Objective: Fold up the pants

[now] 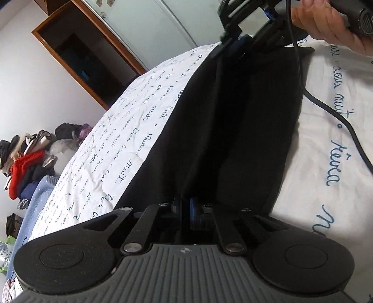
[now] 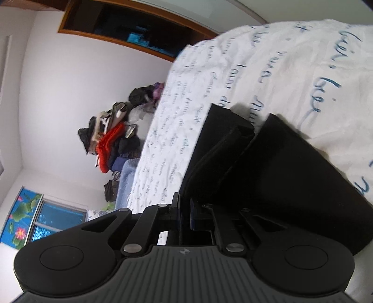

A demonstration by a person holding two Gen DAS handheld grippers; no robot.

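Note:
Black pants (image 1: 233, 121) lie stretched across a white quilt (image 1: 130, 130) with blue script. My left gripper (image 1: 185, 205) is shut on one edge of the pants. The right gripper (image 1: 235, 44) shows at the far end of the same stretch of cloth, held by a hand (image 1: 326, 21). In the right wrist view my right gripper (image 2: 185, 207) is shut on the pants (image 2: 279, 167), whose two legs (image 2: 223, 139) run away over the quilt (image 2: 279, 70).
A pile of clothes (image 1: 28, 160) sits past the bed's far side, also in the right wrist view (image 2: 112, 144). A wooden wardrobe (image 1: 77, 63) stands against the wall. A black cable (image 1: 326, 107) trails over the quilt. A blue blanket (image 1: 35, 200) lies at the bed's edge.

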